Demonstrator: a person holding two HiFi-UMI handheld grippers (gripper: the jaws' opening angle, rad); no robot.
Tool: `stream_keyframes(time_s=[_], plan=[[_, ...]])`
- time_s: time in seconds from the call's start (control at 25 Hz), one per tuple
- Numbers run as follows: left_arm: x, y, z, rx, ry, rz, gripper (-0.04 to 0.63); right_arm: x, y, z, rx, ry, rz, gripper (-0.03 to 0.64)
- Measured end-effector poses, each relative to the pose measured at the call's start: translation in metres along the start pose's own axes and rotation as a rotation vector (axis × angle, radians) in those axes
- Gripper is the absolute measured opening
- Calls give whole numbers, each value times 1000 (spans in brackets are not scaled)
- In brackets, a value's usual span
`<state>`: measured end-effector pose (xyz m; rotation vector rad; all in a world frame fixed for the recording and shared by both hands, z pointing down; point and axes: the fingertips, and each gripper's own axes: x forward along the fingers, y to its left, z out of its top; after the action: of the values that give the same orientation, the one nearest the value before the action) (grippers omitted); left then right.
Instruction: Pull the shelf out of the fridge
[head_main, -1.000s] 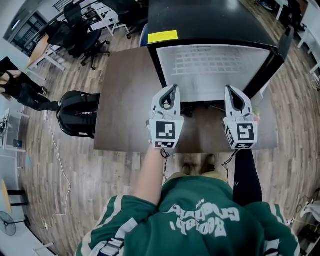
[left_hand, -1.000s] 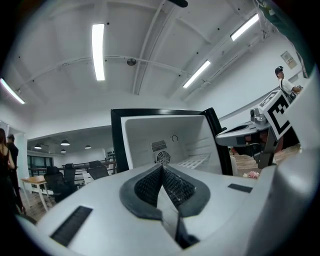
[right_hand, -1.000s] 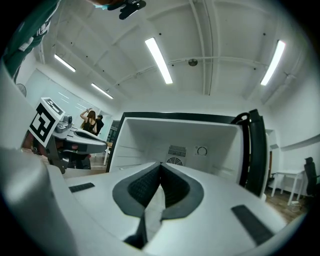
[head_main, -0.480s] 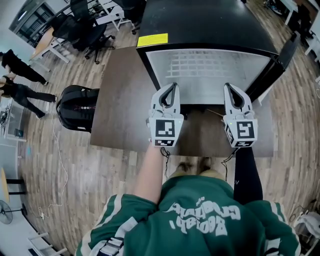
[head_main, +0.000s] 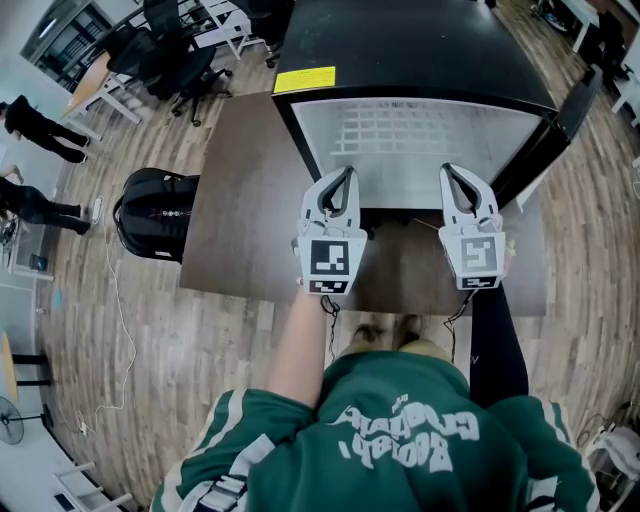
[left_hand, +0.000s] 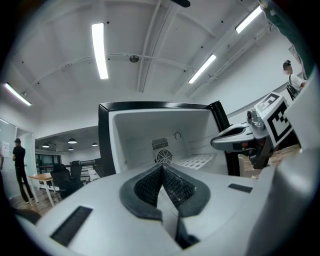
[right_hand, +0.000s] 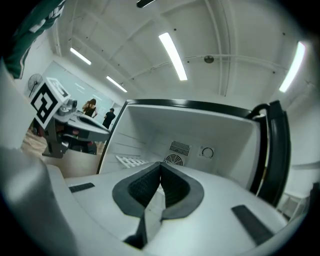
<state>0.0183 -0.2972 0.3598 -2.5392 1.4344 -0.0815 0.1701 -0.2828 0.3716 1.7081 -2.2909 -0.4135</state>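
Shelf (head_main: 420, 135) sits inside open fridge (head_main: 400, 40); left claw (head_main: 344, 172) & right claw (head_main: 450, 170) both closed tight, holding nothing, near fridge mouth.

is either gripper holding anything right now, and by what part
Nothing is held. The left gripper and right gripper have their jaws shut together, empty; the white shelf sits inside the fridge.

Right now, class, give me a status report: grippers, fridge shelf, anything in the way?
Left gripper and right gripper shut, empty, before the open fridge. White wire shelf inside, untouched. Door swung open, nothing blocking.
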Motion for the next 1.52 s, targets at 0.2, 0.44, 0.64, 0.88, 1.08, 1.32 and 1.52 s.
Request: stream_keyframes(time_s=[0.2, 0.44, 0.64, 0.88, 1.08, 1.32, 1.52], plan=[[-1, -1, -2, -5, 4, -1, 15, 19, 15, -13, -234, 85, 76, 83], [-2, 0, -4, -7, 10, -2, 15, 43, 21, -39, -574, 220, 68, 120], [-3, 3, -7, -4, 14, -2, 15, 63, 24, -57, -757, 304, 46, 179], [-1, 8, -10, -2, 20, 5, 15, 83, 19, -75, -870, 353, 22, 206], [3, 13, -15, -5, 26, 10, 15, 105, 19, -88, -967, 380, 24, 215], [3, 16, -22, -6, 45, 10, 15, 123, 16, -97, -1025, 412, 24, 229], [5, 20, -29, -9, 55, 18, 15, 135, 12, -105, -1050, 419, 32, 229]])
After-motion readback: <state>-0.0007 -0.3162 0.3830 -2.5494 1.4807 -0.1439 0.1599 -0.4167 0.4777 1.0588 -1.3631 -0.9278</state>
